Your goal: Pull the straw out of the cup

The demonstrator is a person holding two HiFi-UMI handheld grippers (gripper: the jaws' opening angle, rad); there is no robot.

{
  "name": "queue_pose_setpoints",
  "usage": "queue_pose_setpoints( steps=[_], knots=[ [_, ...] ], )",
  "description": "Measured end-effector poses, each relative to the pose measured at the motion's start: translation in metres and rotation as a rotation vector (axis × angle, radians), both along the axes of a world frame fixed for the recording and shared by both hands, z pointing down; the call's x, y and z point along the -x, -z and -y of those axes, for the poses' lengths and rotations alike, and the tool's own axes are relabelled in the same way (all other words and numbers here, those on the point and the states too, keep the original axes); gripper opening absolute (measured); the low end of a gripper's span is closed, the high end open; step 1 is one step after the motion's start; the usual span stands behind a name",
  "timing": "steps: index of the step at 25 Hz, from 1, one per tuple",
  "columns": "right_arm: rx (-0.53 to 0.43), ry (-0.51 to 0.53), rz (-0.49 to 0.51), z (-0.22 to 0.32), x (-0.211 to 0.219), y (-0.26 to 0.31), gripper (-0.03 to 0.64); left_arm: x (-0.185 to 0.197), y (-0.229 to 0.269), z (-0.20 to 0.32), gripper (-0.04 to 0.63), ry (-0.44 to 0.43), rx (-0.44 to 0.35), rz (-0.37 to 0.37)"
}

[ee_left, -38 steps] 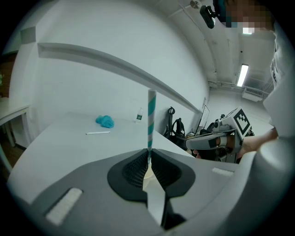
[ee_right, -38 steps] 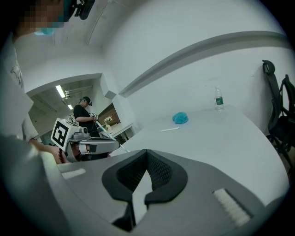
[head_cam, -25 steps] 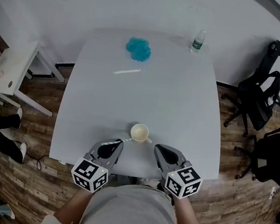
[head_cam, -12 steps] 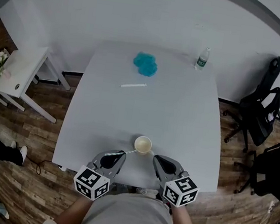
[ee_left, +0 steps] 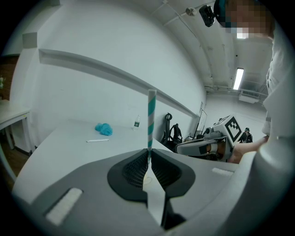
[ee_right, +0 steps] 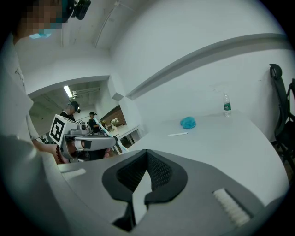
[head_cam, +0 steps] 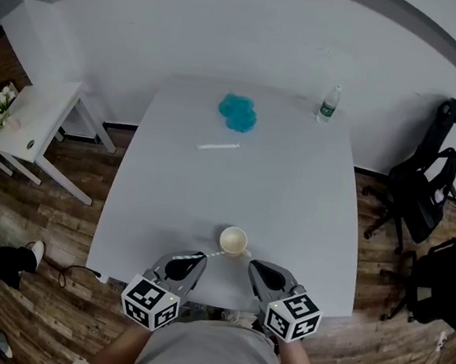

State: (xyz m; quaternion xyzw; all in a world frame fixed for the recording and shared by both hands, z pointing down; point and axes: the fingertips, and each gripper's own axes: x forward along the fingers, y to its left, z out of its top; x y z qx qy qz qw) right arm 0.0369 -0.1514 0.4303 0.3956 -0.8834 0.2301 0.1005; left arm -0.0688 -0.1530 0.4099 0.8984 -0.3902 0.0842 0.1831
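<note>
A cream paper cup point(head_cam: 234, 240) stands near the table's front edge. A teal-and-white striped straw point(head_cam: 212, 254) runs from its near-left rim to my left gripper point(head_cam: 199, 257), which is shut on it. In the left gripper view the straw point(ee_left: 150, 120) sticks up from between the pads of the left gripper point(ee_left: 148, 155). Whether its far end is still inside the cup I cannot tell. My right gripper point(head_cam: 254, 264) hovers just right of the cup, shut with nothing in it. In the right gripper view the right gripper point(ee_right: 146, 153) shows closed tips, with the left gripper point(ee_right: 112, 140) off to its left.
A blue cloth point(head_cam: 238, 112), a white stick point(head_cam: 218, 146) and a water bottle point(head_cam: 329, 104) lie at the far end of the grey table point(head_cam: 293, 194). A white side table point(head_cam: 32, 122) stands to the left, office chairs point(head_cam: 418, 190) to the right.
The head view has shifted a little, so the table sits further right and lower in it. Both grippers, the straw and the cup keep their places relative to each other.
</note>
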Motion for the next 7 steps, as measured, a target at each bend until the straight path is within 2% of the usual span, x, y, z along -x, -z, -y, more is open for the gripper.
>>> queue_pose_setpoints(
  steps=[7],
  knots=[
    [-0.007,0.010,-0.008,-0.0047,0.0062,0.0023,0.005,0.0056,0.0028,-0.0057,0.043,0.004,-0.002,0.004]
  ],
)
